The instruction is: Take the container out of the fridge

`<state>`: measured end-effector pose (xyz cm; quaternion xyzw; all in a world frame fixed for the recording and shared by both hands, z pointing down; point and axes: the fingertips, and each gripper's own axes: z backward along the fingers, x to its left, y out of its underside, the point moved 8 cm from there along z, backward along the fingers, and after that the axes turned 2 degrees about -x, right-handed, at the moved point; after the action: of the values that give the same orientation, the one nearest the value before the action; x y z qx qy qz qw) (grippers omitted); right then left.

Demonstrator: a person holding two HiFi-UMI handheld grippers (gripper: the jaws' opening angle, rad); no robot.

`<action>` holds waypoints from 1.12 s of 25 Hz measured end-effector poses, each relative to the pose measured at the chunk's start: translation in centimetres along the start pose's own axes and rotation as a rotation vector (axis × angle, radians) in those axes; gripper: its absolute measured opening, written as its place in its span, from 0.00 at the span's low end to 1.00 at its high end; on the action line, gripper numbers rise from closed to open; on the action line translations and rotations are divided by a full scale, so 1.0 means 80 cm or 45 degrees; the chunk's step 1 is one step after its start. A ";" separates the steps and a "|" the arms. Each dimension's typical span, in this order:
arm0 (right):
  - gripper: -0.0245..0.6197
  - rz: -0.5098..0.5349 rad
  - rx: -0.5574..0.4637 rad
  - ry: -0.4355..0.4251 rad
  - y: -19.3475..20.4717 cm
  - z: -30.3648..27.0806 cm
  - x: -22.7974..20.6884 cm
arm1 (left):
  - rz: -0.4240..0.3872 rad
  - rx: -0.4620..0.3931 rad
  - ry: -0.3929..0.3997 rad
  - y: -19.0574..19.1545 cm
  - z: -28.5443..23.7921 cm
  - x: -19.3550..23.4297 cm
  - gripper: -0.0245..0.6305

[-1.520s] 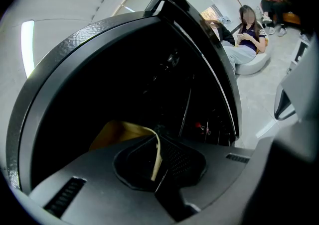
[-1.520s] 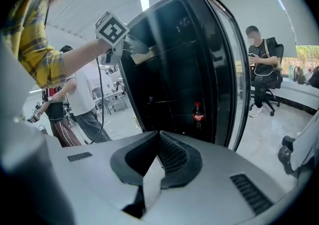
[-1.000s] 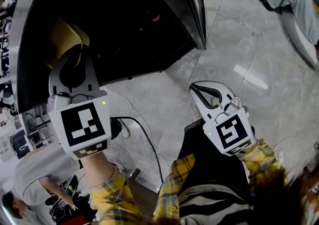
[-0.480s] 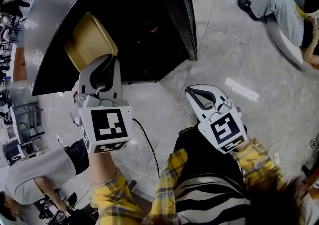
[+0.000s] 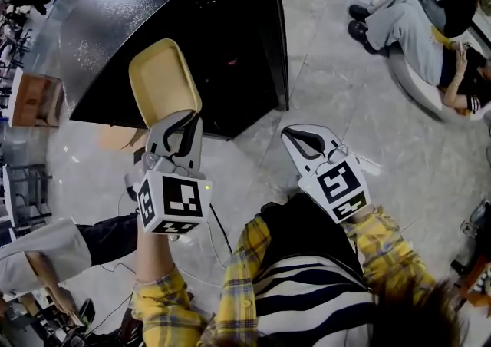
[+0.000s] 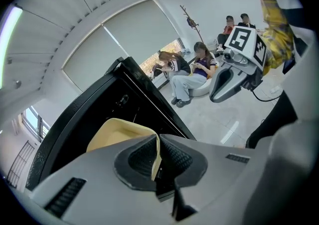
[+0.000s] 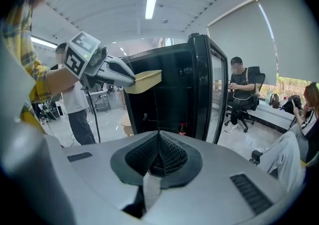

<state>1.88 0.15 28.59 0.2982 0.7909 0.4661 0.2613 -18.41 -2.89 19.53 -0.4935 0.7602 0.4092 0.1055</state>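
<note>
A shallow tan container [image 5: 163, 80] is held out in front of the black fridge [image 5: 207, 23], clear of its dark inside. My left gripper [image 5: 176, 118] is shut on the container's near rim. In the left gripper view the rim [image 6: 156, 152] is pinched between the ribbed pads, and the container [image 6: 117, 132] tilts up against the fridge [image 6: 94, 114]. My right gripper [image 5: 296, 137] hangs to the right over the floor, shut and empty. The right gripper view shows its pads closed together [image 7: 158, 153], with the left gripper [image 7: 107, 69] and container [image 7: 144, 79] beyond.
The fridge door [image 7: 215, 89] stands open, and a red-capped bottle [image 7: 183, 130] sits low inside. People sit at the upper right [image 5: 414, 23]; another person [image 5: 46, 238] stands at the lower left. A black cable [image 5: 222, 229] runs across the grey tile floor.
My left gripper has drawn the container out of the fridge and toward me. The right gripper has stayed shut in about the same place.
</note>
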 end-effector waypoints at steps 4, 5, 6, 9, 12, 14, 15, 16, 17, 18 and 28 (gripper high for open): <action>0.08 0.032 0.005 0.031 -0.009 0.015 0.000 | 0.035 -0.023 0.027 0.010 0.020 -0.016 0.09; 0.08 0.042 0.008 0.039 -0.011 0.020 -0.002 | 0.048 -0.031 0.036 0.012 0.024 -0.021 0.09; 0.08 0.052 0.010 0.047 -0.013 0.023 -0.004 | 0.058 -0.037 0.045 0.015 0.028 -0.025 0.09; 0.08 0.084 0.012 0.066 -0.017 0.030 -0.008 | 0.083 -0.045 0.073 0.024 0.036 -0.040 0.09; 0.08 0.123 0.014 0.082 -0.022 0.036 -0.010 | 0.124 -0.072 0.080 0.031 0.047 -0.055 0.09; 0.08 0.143 0.009 0.087 -0.028 0.040 -0.008 | 0.159 -0.092 0.076 0.034 0.058 -0.061 0.09; 0.08 0.149 0.005 0.087 -0.032 0.040 -0.007 | 0.172 -0.097 0.074 0.036 0.063 -0.063 0.09; 0.08 0.153 0.002 0.085 -0.034 0.040 -0.006 | 0.185 -0.100 0.073 0.038 0.067 -0.065 0.09; 0.08 0.153 -0.002 0.081 -0.036 0.039 -0.005 | 0.197 -0.101 0.072 0.041 0.070 -0.068 0.09; 0.08 0.151 -0.006 0.078 -0.039 0.039 -0.004 | 0.209 -0.101 0.072 0.045 0.073 -0.070 0.09; 0.08 0.157 -0.057 0.074 -0.069 0.039 0.010 | 0.302 -0.086 0.104 0.073 0.107 -0.098 0.09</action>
<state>2.25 0.39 22.18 0.3269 0.7677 0.5073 0.2154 -21.56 9.58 21.45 -0.4195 0.8027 0.4237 0.0088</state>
